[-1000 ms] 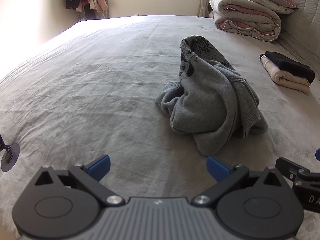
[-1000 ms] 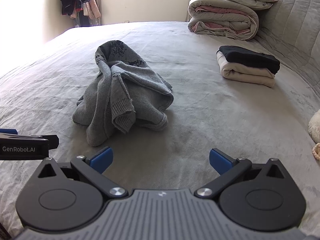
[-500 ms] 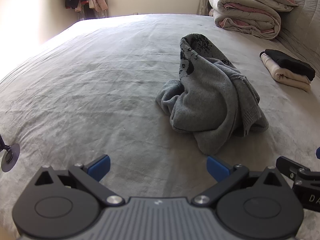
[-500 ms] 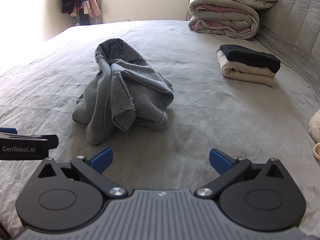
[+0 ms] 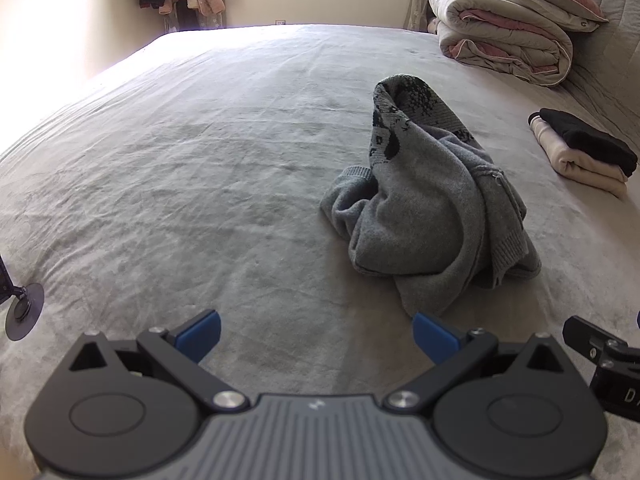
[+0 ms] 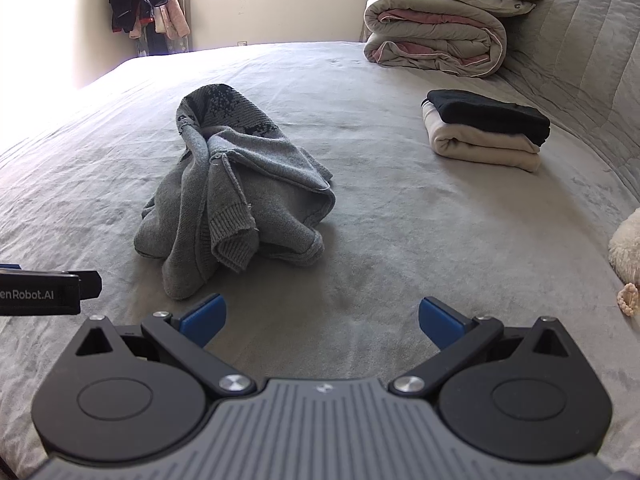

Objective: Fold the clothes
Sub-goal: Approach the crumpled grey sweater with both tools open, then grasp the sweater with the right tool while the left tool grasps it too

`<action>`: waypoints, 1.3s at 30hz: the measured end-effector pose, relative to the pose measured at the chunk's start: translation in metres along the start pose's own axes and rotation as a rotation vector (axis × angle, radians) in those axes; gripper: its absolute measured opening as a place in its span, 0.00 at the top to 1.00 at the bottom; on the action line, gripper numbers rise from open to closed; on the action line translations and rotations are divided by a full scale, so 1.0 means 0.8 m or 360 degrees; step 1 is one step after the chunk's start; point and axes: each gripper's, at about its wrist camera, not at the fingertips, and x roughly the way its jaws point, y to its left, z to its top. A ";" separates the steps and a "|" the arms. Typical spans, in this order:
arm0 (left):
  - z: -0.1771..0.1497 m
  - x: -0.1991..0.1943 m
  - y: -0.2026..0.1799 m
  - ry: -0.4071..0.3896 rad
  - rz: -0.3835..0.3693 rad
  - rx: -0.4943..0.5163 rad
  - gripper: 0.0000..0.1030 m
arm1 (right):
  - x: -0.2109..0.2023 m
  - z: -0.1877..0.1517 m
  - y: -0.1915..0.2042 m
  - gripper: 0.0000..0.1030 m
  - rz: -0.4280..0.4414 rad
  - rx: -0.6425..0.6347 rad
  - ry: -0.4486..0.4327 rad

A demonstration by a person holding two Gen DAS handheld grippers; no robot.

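A crumpled grey knit sweater [image 5: 424,216] with a dark patterned part on top lies heaped on the grey bed cover [image 5: 200,168]. In the right wrist view the same sweater [image 6: 240,200] sits left of centre. My left gripper [image 5: 316,334] hovers open just short of the heap's near tip, blue pads [image 5: 200,332] wide apart and nothing between them. My right gripper [image 6: 322,320] is open too, with the sweater's lowest corner just past its left pad [image 6: 204,316]. Each gripper's side shows at the edge of the other's view.
A folded stack, black garment on a cream one [image 6: 484,132], rests on the bed at the right. A rolled duvet with pillows [image 6: 436,36] lies at the far right. Clothes hang in the far left corner [image 6: 144,0]. A white fluffy item [image 6: 626,244] sits at the right edge.
Both grippers have crept slightly forward toward the sweater, which sits a little lower and nearer in both views. The jaws stay open and the sweater has not moved.
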 end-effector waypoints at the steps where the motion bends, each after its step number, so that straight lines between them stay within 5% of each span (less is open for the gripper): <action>1: 0.004 -0.001 -0.001 0.0001 -0.0004 0.0016 0.00 | -0.001 0.005 -0.001 0.00 0.0011 0.0009 0.0000; 10: 0.045 0.017 -0.005 -0.0029 -0.0052 0.0054 0.00 | 0.003 0.062 -0.002 0.00 0.0126 0.0034 -0.0057; 17: 0.036 0.075 -0.005 -0.0157 -0.0124 -0.0013 0.00 | 0.040 0.075 -0.011 0.00 0.0323 0.0119 -0.0142; 21: 0.033 0.102 -0.003 -0.0240 -0.0164 -0.0042 0.00 | 0.075 0.076 -0.023 0.27 0.0491 0.0243 -0.0082; 23: 0.032 0.112 0.000 -0.0293 -0.0204 -0.0081 0.00 | 0.085 0.078 -0.027 0.33 0.0594 0.0316 -0.0077; 29: 0.034 0.143 0.012 -0.0133 -0.0357 -0.0181 0.00 | 0.106 0.072 -0.031 0.48 0.0866 0.0470 0.0020; 34: 0.034 0.147 0.020 -0.0070 -0.0409 -0.0204 0.00 | 0.112 0.066 -0.039 0.79 0.0886 0.0513 0.0083; 39: 0.035 0.130 0.024 -0.0142 -0.0465 -0.0210 0.01 | 0.102 0.069 -0.052 0.90 0.0867 0.0580 0.0056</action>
